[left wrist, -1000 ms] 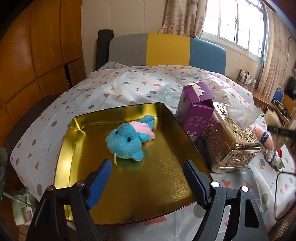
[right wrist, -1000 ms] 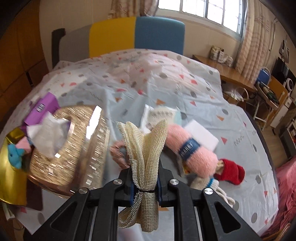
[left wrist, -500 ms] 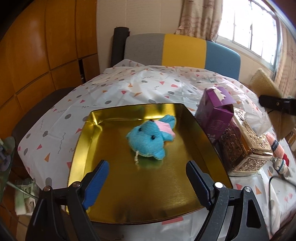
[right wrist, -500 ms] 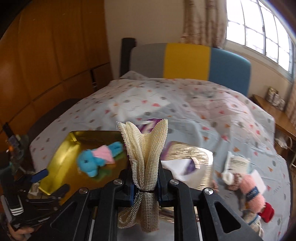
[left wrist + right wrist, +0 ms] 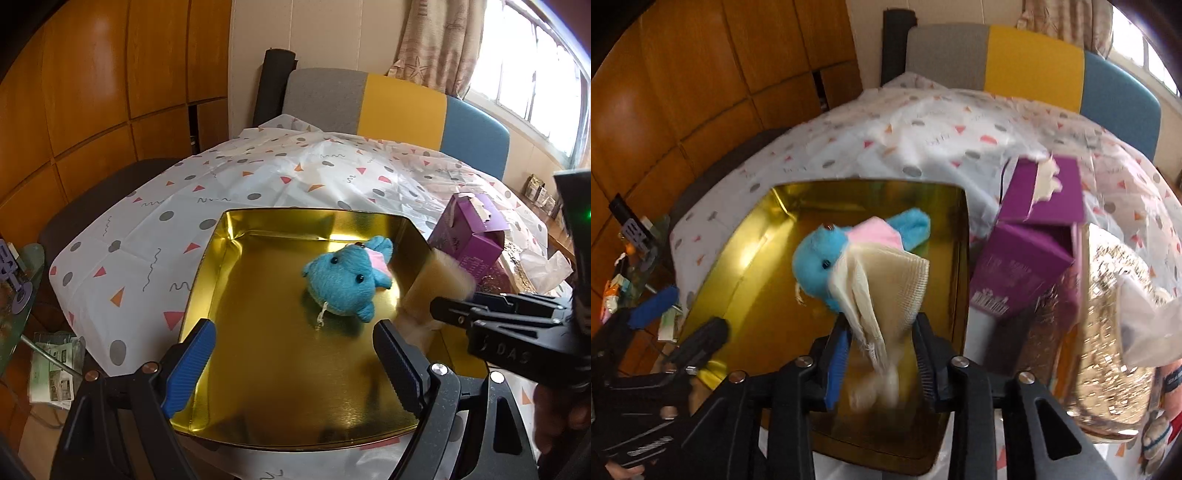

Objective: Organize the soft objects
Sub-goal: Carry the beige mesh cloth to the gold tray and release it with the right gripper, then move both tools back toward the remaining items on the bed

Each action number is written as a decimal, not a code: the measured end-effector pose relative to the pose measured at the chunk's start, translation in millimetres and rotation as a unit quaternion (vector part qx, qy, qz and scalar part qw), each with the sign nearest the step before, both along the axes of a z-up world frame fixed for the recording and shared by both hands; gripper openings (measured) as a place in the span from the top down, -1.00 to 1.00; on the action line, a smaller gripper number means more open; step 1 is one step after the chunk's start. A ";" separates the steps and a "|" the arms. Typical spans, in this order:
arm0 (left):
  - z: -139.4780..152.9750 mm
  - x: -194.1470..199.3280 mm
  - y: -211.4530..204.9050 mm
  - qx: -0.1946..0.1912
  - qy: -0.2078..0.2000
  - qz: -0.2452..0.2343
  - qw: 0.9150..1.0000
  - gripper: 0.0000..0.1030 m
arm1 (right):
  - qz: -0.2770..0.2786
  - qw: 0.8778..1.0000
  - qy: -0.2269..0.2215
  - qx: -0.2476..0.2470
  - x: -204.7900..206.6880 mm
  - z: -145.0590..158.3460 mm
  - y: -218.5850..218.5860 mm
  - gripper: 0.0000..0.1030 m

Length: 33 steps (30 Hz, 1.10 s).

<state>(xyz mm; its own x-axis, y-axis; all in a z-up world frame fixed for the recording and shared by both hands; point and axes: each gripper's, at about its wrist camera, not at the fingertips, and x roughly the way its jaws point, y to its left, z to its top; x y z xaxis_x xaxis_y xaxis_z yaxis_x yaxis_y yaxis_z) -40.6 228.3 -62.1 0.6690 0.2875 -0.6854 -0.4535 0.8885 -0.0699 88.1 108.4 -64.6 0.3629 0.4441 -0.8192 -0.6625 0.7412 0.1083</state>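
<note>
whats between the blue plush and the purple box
In the left wrist view, the gold tray's right wall and the cream mesh cloth lie between blue plush and purple box.

Inside the gold tray [image 5: 236,280], bare floor lies on the left half and along the near edge. A blue plush toy [image 5: 343,280] occupies the centre-right. The right gripper [image 5: 881,354], its jaws parted around a cream mesh cloth [image 5: 886,288], sits over the tray's right rim and blocks that side. A purple box [image 5: 469,236] stands just beside the right wall, with a glittery tissue box [image 5: 1108,354] behind it. The patterned tablecloth [image 5: 258,177] beyond the far rim is open.
</note>
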 end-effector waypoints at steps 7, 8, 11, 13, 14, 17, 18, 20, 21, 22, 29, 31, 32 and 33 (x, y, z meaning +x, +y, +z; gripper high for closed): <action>1.7 -0.5 -1.1 0.007 -0.002 0.003 1.000 -0.70 | -0.010 1.000 -0.026 -0.012 -10.4 -2.3 -8.8 0.25; 2.3 -0.4 -2.5 0.009 -0.002 0.000 1.000 -0.70 | -0.011 0.999 -0.032 -0.011 -12.0 -0.7 -13.6 0.25; 3.2 0.2 -5.9 0.014 -0.001 -0.005 1.000 -0.70 | -0.020 0.998 -0.052 -0.010 -18.0 6.0 -22.0 0.24; 3.3 0.7 -7.9 0.014 0.000 -0.010 1.000 -0.70 | -0.026 0.998 -0.064 -0.007 -20.5 11.2 -28.2 0.24; 3.3 1.0 -9.3 0.014 0.000 -0.011 1.000 -0.70 | -0.029 0.997 -0.071 -0.007 -21.7 14.3 -30.8 0.24; 4.1 2.1 -13.8 0.017 0.002 -0.017 1.000 -0.70 | -0.035 0.995 -0.097 -0.007 -26.1 23.1 -38.5 0.24; 4.2 2.5 -15.1 0.018 0.003 -0.020 1.000 -0.70 | -0.037 0.994 -0.104 -0.007 -27.4 26.1 -41.3 0.24; 4.7 3.2 -18.5 0.020 0.004 -0.023 1.000 -0.70 | -0.042 0.992 -0.116 -0.005 -29.6 31.3 -48.3 0.24; 5.1 3.8 -20.1 0.021 0.004 -0.025 0.999 -0.70 | -0.045 0.992 -0.122 -0.005 -30.6 33.9 -52.0 0.23; 5.3 4.1 -22.0 0.021 0.005 -0.028 0.999 -0.70 | -0.048 0.991 -0.127 -0.005 -31.1 36.2 -56.0 0.23; 8.2 6.2 -34.5 0.030 0.005 -0.047 0.998 -0.70 | -0.075 0.985 -0.153 -0.005 -31.3 49.0 -85.6 0.23; 8.8 7.3 -38.0 0.033 0.006 -0.052 0.998 -0.70 | -0.086 0.983 -0.159 -0.007 -29.8 51.9 -95.4 0.23; 9.0 7.9 -39.7 0.034 0.007 -0.055 0.998 -0.70 | -0.092 0.983 -0.161 -0.007 -28.5 53.2 -101.2 0.23; 9.1 8.4 -41.8 0.035 0.007 -0.057 0.998 -0.70 | -0.099 0.982 -0.163 -0.007 -26.9 54.2 -107.4 0.23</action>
